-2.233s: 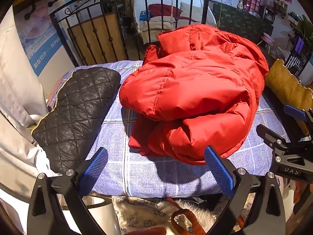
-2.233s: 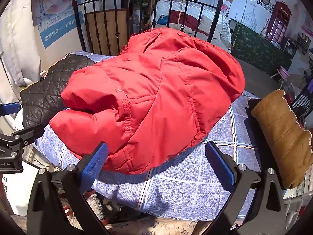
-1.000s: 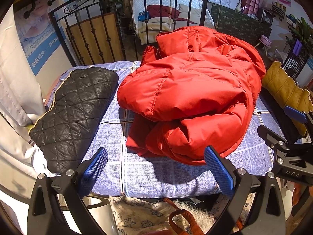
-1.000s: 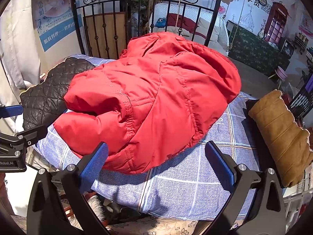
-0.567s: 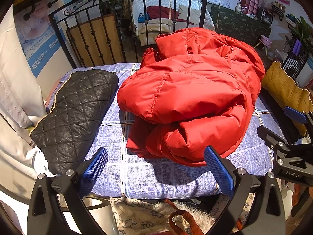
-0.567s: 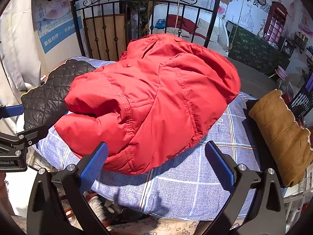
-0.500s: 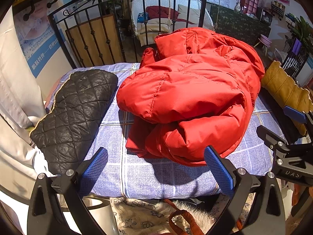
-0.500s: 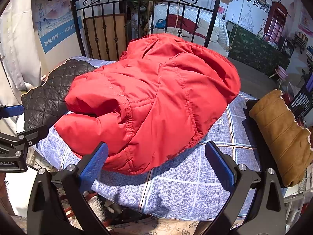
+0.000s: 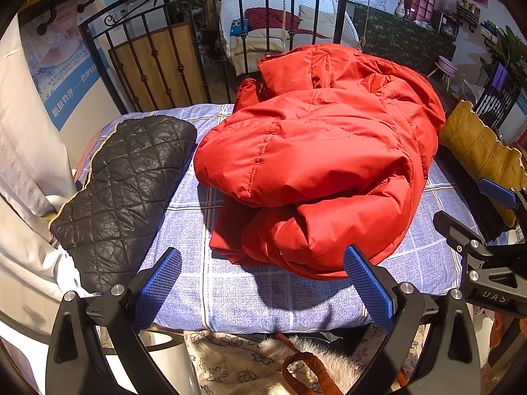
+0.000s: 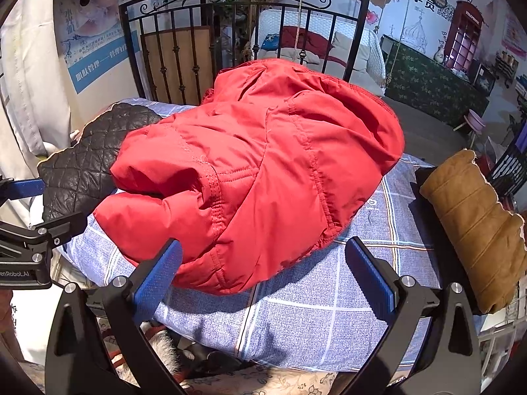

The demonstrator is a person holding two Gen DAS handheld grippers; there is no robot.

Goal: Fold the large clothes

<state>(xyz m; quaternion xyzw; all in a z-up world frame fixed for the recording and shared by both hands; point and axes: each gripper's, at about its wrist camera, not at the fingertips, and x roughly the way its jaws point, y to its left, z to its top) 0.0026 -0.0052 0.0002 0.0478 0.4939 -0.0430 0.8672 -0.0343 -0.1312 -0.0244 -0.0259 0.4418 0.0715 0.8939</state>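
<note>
Lay bundled in a puffy heap on the blue checked bedsheet [image 9: 263, 299] of the bed: red padded jacket [image 9: 322, 164], roughly folded, filling the middle and far right. Beside it on the left, just touching or nearly so, black quilted jacket [image 9: 125, 191], folded flat. Off the right edge, tan padded garment [image 10: 474, 217], possibly a rolled coat. Behind, black iron headboard [image 9: 197, 33]. Hovered at the near edge of the bed, left hand-held gripper [image 9: 262, 275], blue pads spread wide, holding nothing, right pad just short of the jacket's near fold. Likewise right hand-held gripper [image 10: 262, 268], spread wide and empty, left pad at the jacket's hem, contact hard to judge. Below the bed edge, floral cloth [image 9: 230, 362] and fur trim.
</note>
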